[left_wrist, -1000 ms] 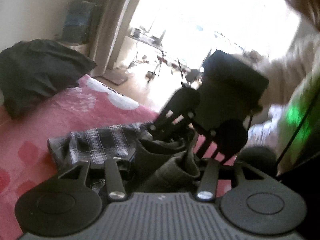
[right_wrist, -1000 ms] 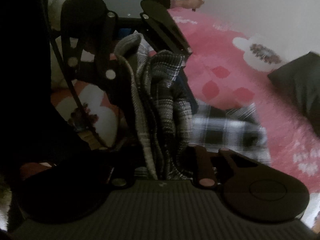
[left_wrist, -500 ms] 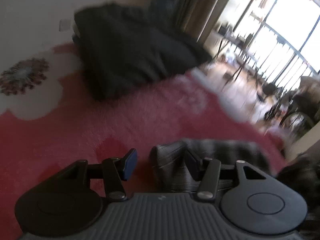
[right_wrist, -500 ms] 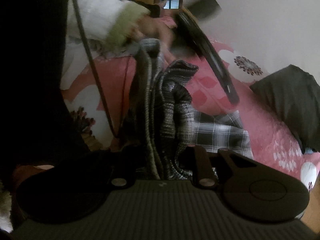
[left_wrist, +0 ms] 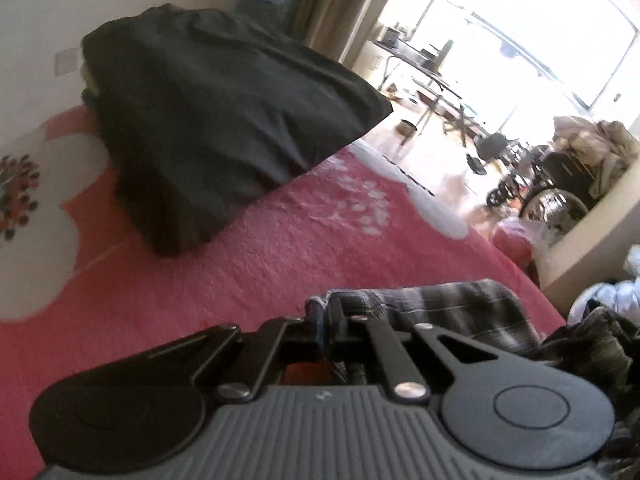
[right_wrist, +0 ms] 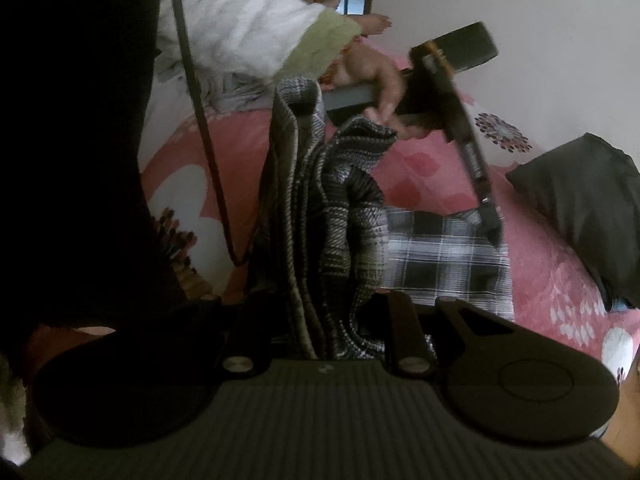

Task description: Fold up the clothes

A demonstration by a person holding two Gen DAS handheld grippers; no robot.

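1. While the plaid garment (right_wrist: 444,256) lies partly flat on the pink bedspread (left_wrist: 248,256), one bunched part of it is lifted up in thick folds in the right wrist view; the cloth is woven, with black, grey and white checks.
2. The right gripper (right_wrist: 332,320) has its jaws nearly closed, and the raised folds pass between them, so it holds the garment.
3. The left gripper (left_wrist: 326,320) has its jaws fully together on the corner edge of the same garment, at the far side of the flat part; in the right wrist view its black fingers (right_wrist: 490,220) come down onto that corner.
4. A hand (right_wrist: 376,76) in a fluffy white sleeve (right_wrist: 248,28) with a pale green cuff holds the handle of the left gripper.
5. The bedspread is fleecy, with big white flower shapes.
6. A dark, soft pillow (left_wrist: 224,120) rests near the pale wall (right_wrist: 560,40), well apart from the garment.
7. A thin cable (right_wrist: 200,120) hangs in front of the bed at the left of the right wrist view, and a dark shape hides that side.
8. Behind the bed, a bright window (left_wrist: 540,32), a table (left_wrist: 420,64) and cluttered furniture appear blurred.
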